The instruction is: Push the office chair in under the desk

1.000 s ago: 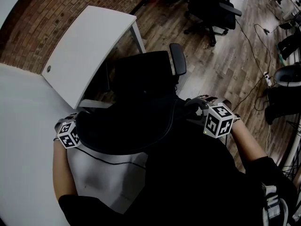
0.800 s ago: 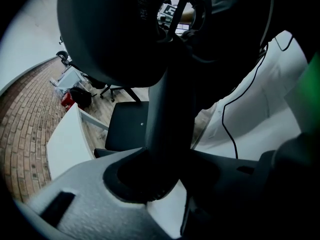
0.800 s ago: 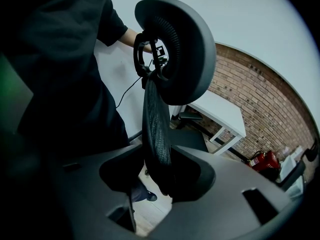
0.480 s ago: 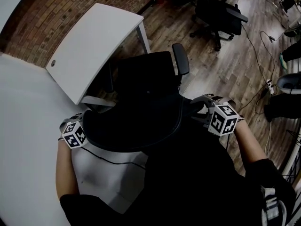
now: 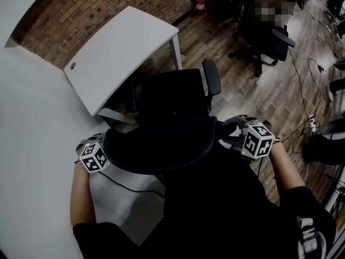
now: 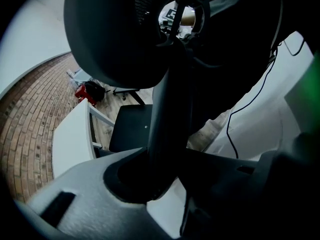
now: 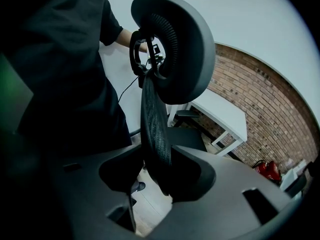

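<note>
There are 2 grippers, left gripper [image 6: 161, 170] and right gripper [image 7: 161, 175], 2 chairs, the office chair [image 5: 161, 144] between them and a far chair [image 5: 264, 36] beyond the right one, 1 desk [image 5: 118, 53] and 1 fire extinguisher [image 5: 200, 0].

Wood floor [image 5: 253, 99] carries the white desk [image 5: 118, 53]; office chair [image 5: 172, 99] (black) stands just beside it.

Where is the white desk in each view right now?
Head view: white desk upper left of centre, beyond the office chair.
Left gripper view: lower left, beside the chair seat.
Right gripper view: right of centre, right of the backrest.
Shared landmark: the brick wall behind the desk.
</note>
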The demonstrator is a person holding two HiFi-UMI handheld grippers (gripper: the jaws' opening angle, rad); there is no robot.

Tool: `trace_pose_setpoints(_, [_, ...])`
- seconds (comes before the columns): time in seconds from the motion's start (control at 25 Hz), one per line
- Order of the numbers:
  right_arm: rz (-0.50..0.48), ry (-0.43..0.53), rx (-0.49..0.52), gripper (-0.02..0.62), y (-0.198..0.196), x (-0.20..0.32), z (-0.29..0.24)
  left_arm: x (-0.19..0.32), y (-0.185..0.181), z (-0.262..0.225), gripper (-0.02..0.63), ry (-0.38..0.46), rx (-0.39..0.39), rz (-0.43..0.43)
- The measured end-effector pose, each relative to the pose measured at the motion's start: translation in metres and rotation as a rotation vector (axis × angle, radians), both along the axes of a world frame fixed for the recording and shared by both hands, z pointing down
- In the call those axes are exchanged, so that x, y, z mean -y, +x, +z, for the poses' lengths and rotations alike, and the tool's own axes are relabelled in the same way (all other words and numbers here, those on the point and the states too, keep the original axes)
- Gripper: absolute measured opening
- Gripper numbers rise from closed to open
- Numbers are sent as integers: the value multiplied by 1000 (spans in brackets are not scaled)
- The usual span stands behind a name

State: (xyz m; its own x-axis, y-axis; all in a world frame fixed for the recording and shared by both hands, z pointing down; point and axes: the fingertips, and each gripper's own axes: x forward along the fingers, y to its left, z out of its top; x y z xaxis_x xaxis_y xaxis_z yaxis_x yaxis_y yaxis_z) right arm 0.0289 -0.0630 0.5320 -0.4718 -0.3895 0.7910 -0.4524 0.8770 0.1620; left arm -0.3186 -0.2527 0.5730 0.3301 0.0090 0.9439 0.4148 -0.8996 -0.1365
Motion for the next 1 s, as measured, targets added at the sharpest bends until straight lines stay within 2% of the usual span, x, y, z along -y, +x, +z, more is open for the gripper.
trace_pose_setpoints(0.52, [-133, 9, -1, 184, 59, 19, -2, -47, 32, -2, 170, 5, -28, -193])
trace_pose_setpoints(1.0, [-264, 6, -6, 190, 106, 43, -4, -84, 67, -6, 170, 38, -89, -365])
